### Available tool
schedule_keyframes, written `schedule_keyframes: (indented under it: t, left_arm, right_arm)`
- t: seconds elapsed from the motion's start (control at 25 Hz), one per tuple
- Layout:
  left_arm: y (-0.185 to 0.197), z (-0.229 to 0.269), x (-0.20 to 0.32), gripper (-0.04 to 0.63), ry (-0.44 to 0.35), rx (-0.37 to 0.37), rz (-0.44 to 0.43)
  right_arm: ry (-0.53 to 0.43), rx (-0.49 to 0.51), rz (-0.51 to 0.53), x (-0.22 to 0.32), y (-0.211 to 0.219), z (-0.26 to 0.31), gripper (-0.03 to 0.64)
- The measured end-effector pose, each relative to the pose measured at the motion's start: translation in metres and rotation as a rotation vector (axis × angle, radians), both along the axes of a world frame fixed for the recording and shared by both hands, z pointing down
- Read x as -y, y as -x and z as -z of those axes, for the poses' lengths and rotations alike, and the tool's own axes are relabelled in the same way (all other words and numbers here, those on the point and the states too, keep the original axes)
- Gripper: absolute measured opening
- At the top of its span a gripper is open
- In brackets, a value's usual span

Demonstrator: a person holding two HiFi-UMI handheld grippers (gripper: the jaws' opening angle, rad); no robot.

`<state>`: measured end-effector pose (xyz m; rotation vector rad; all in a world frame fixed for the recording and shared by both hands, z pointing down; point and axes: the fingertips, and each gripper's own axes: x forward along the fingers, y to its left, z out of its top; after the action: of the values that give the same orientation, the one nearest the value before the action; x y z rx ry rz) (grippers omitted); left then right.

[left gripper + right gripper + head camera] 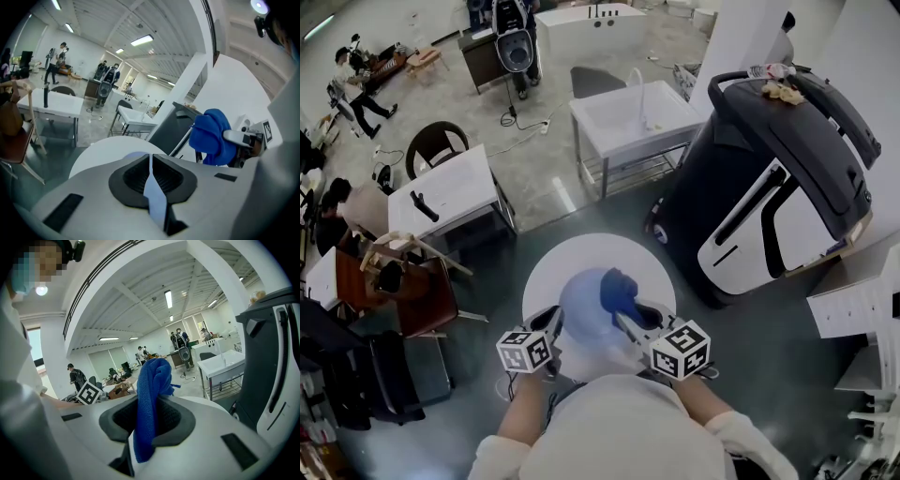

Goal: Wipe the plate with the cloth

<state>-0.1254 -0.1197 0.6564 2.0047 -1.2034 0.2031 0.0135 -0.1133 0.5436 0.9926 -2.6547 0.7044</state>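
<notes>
Head view, left tongs (551,322) closed on plate (581,298) rim, right tongs (626,322) clamping cloth (617,289) over plate

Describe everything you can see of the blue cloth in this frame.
The blue cloth looks like soft terry or microfibre with a fine looped texture. It is bunched into a thick fold and clamped upright between the jaws of the right tool. A rounded wad sticks out past the tips and a tail trails back below the pads. In the head view it lies over the right part of the pale blue plate; whether it touches the plate cannot be told.
</notes>
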Motion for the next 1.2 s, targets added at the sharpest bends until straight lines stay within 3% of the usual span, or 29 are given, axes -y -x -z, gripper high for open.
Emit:
schedule_keyframes:
  t: [0.24,0.84,0.96,1.2]
  left_arm:
    - [0.008,-0.05,-0.01,0.043,0.146,-0.023,0.028]
    - [0.014,-0.119,-0.035,0.046,0.379,-0.052,0.12]
    - [0.014,-0.129,-0.038,0.155,0.423,-0.071,0.149]
    - [0.008,-0.148,-0.043,0.192,0.494,-0.095,0.165]
  right_arm:
    - [0.011,-0.001,0.001,-0.008,0.0,-0.002,0.091]
    - [0.033,-0.016,0.002,-0.023,0.0,-0.011,0.091]
    - [0.038,-0.017,0.002,-0.024,-0.001,-0.012,0.091]
    - [0.047,-0.024,0.005,-0.027,-0.003,-0.015,0.091]
